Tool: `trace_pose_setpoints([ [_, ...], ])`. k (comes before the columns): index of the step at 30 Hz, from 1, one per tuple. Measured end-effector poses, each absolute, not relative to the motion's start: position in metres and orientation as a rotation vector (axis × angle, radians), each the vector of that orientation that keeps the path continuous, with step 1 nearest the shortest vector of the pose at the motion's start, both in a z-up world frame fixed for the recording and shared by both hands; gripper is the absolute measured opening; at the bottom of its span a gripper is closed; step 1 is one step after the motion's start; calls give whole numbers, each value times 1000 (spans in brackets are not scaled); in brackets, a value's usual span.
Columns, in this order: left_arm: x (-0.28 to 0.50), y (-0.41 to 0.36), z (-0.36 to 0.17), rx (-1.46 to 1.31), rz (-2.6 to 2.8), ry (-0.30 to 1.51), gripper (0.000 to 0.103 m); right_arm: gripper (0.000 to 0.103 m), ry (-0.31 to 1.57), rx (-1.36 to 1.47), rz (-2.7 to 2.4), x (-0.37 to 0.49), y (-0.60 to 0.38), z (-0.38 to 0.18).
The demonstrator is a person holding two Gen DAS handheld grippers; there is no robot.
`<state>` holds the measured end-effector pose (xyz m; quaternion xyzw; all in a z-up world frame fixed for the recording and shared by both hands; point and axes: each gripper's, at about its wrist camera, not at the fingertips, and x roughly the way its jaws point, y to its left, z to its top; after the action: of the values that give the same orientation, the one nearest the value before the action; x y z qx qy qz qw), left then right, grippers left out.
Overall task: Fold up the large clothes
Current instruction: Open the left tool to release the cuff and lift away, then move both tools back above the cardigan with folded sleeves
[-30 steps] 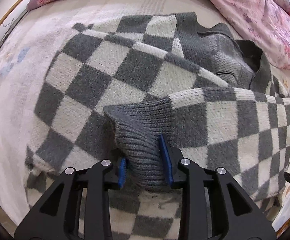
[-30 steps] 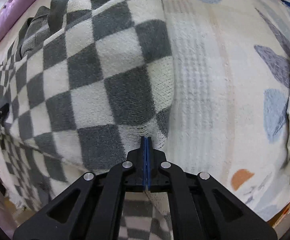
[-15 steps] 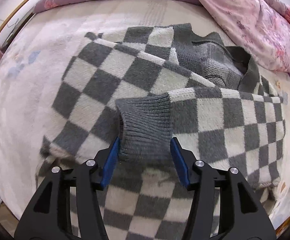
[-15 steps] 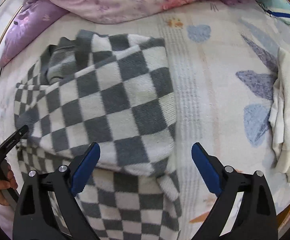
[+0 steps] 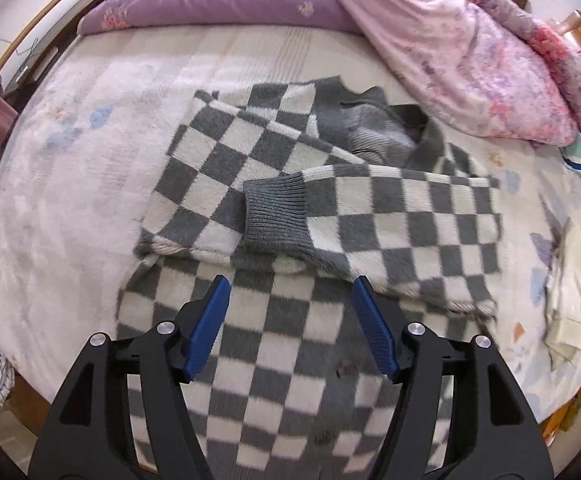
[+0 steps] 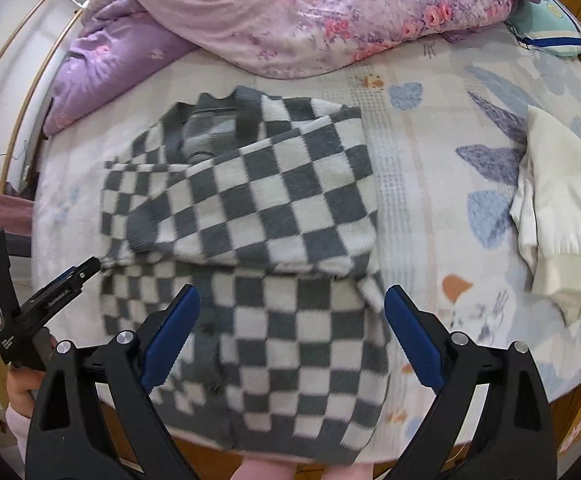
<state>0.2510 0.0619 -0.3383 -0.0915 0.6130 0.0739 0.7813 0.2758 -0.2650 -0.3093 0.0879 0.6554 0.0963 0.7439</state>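
A grey-and-white checked knit sweater (image 5: 390, 224) lies on the bed, also in the right wrist view (image 6: 258, 200). Both sleeves are folded across its body; the top sleeve ends in a grey ribbed cuff (image 5: 276, 216). The hem hangs over the near bed edge. My left gripper (image 5: 290, 328) is open and empty, above the lower body of the sweater, short of the cuff. My right gripper (image 6: 290, 332) is open wide and empty above the hem area. The left gripper also shows at the left of the right wrist view (image 6: 50, 296).
A pink floral duvet (image 6: 330, 12) and a purple pillow (image 5: 218, 0) lie at the head of the bed. A folded cream garment (image 6: 562, 216) lies right of the sweater. A patterned bed sheet (image 6: 450, 120) covers the mattress. A turquoise pillow (image 6: 550, 28) lies at the far right.
The left gripper let go of the cuff and the right gripper let go of the sweater's edge. Both opened and pulled back and up from the sweater.
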Motion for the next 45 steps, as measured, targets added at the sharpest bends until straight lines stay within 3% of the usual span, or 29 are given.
trace_pose_setpoints([
  [9,204,42,-242,-169,96,1277,65,94,1420,251,208,212,-264,-231],
  [16,159,19,-198,-93,98,1249,65,95,1406,281,225,175,-274,-196],
  [33,51,-15,-147,-110,183,1208,65,95,1338,249,354,114,-251,-157],
  [45,93,43,-163,-99,125,1235,65,95,1371,254,267,133,-198,-170],
])
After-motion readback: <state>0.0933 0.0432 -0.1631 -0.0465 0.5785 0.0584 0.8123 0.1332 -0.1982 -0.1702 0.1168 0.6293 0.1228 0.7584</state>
